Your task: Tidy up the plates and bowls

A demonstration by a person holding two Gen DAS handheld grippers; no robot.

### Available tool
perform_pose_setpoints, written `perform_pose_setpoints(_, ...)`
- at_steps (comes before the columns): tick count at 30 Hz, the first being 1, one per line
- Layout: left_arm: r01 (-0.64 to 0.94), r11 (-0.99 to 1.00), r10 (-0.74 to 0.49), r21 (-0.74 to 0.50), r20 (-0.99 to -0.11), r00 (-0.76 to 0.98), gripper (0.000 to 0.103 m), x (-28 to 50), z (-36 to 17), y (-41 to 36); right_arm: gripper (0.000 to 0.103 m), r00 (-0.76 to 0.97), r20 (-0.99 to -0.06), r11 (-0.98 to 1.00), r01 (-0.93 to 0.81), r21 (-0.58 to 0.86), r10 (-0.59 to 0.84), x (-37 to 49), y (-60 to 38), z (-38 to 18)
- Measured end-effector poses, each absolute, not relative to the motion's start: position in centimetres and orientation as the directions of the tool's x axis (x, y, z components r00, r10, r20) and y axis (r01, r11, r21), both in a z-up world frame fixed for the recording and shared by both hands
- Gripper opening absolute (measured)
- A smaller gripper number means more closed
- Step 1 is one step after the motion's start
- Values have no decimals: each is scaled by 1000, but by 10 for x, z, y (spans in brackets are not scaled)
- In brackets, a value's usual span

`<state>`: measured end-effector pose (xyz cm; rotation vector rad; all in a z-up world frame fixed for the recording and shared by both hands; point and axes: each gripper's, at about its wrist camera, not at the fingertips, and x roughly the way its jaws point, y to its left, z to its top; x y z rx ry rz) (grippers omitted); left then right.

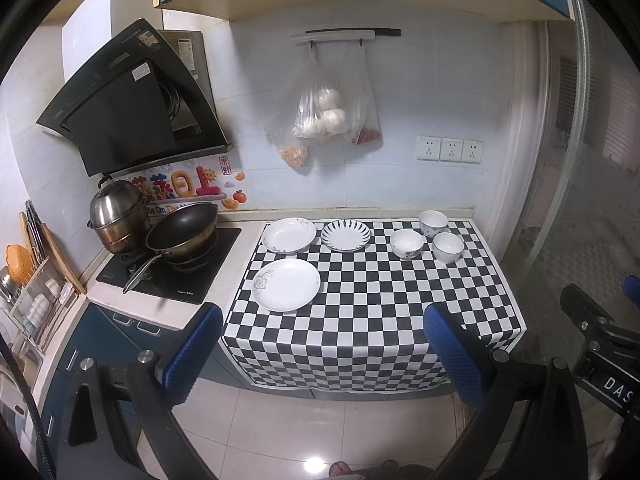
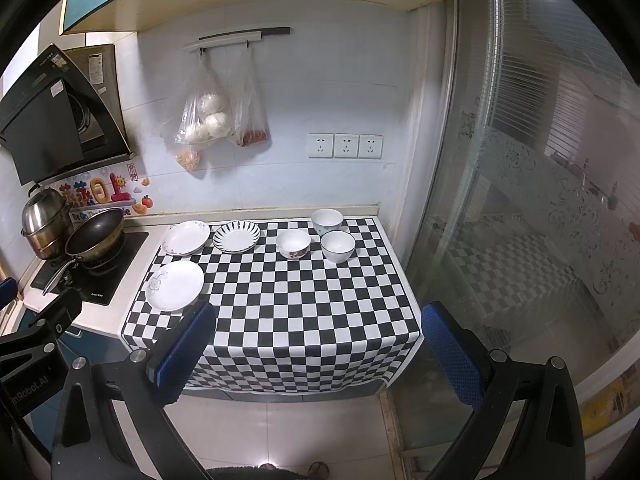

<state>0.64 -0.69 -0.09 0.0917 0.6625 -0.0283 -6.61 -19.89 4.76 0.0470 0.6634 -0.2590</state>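
Hidden or unclear: the hands holding both tools are out of frame; only toes show at the bottom edge of each wrist view. Contents of the dish rack (image 1: 38, 304) at far left are crowded and hard to sort out. The glass door (image 2: 540, 220) on the right is frosted; what lies behind it is blurred.

Containers: three plastic bags (image 1: 324, 108) hang from a wall rail, holding white round items, something red, and something orange; none can be identified. A steel pot (image 1: 116, 216) and a dark pan (image 1: 182, 228) sit on the stove.

Task items, all on the checkered cloth (image 2: 288, 300) covering the bench: front plate (image 1: 286, 285) near the left edge, back-left plate (image 1: 289, 235) partly off the cloth, striped plate (image 1: 346, 236) just beside it. Three bowls at back right, all empty: floral bowl (image 1: 407, 243), rear bowl (image 1: 433, 222), dark-rimmed bowl (image 1: 448, 247). Nothing is stacked.

Pose: left tool (image 1: 320, 356) and right tool (image 2: 316, 352) hang side by side in front of the bench, well apart from the dishes. Both have their blue pads spread wide, grasping nothing.
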Motion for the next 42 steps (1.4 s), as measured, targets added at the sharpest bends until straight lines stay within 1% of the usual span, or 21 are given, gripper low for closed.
perform_pose_setpoints(42,63,996,-11,65,-603,797,103,16,-2,3,103,756,-608,962,271,-45,-241,-58,-190,51)
